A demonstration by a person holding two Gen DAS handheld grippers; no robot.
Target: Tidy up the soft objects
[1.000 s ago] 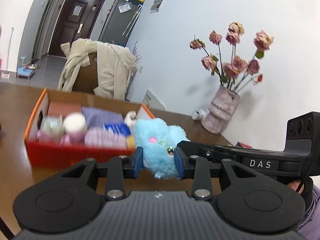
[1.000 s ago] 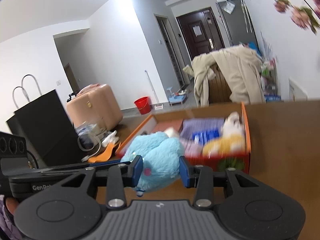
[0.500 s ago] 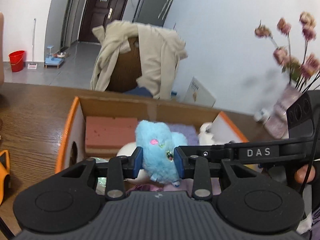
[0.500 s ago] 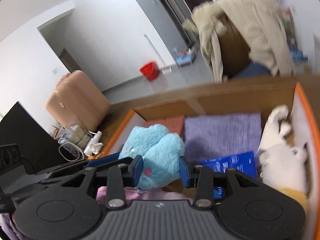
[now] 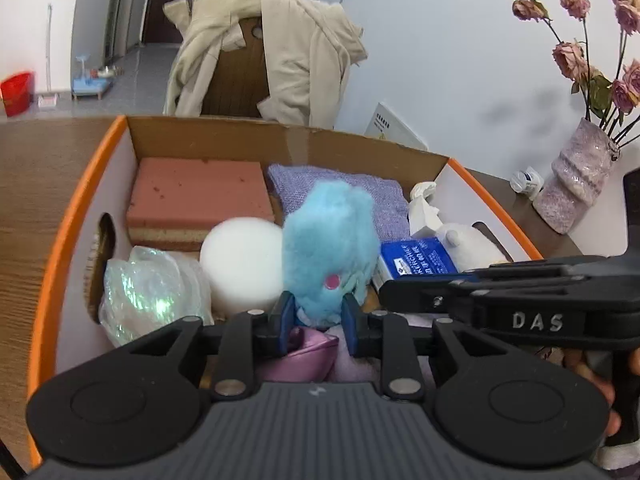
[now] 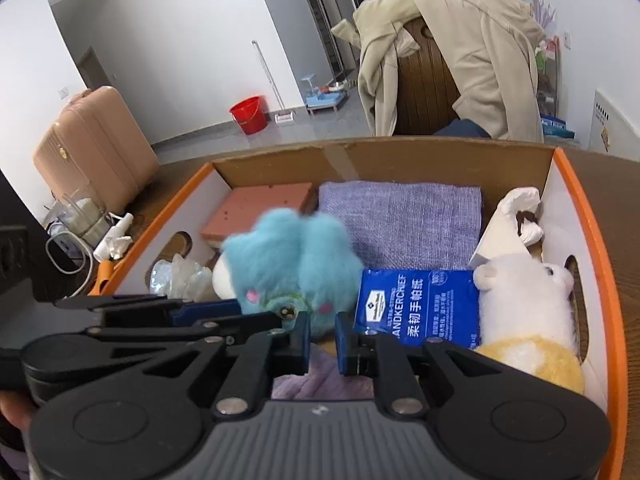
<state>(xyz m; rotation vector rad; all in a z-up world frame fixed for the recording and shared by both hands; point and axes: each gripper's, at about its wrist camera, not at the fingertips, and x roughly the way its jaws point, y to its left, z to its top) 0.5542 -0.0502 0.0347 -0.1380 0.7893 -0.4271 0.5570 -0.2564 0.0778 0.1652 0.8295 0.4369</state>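
Black left gripper (image 5: 316, 322), nearest in its own view: blue pads closing, pressed on lower end of blue plush toy (image 5: 330, 248). Black right gripper (image 6: 322, 334), nearest in right wrist view: jaws closing, narrow gap; contact with plush toy (image 6: 292, 264) cannot be told. Plush toy held above contents of orange-rimmed cardboard box (image 5: 80, 216), just inside near edge. Below grippers: purple satin fabric (image 5: 304, 356). Around toy: iridescent plastic wrap (image 5: 152, 288), white foam ball (image 5: 240, 264), blue handkerchief pack (image 6: 420, 304), white-and-yellow plush (image 6: 528, 312). Further in: pink sponge block (image 5: 200, 196), folded lilac cloth (image 6: 404, 220), crumpled white tissue (image 6: 520, 208). Beyond box: wooden chair draped with beige coat (image 5: 276, 48); vase of dried roses (image 5: 580, 184) at far right.
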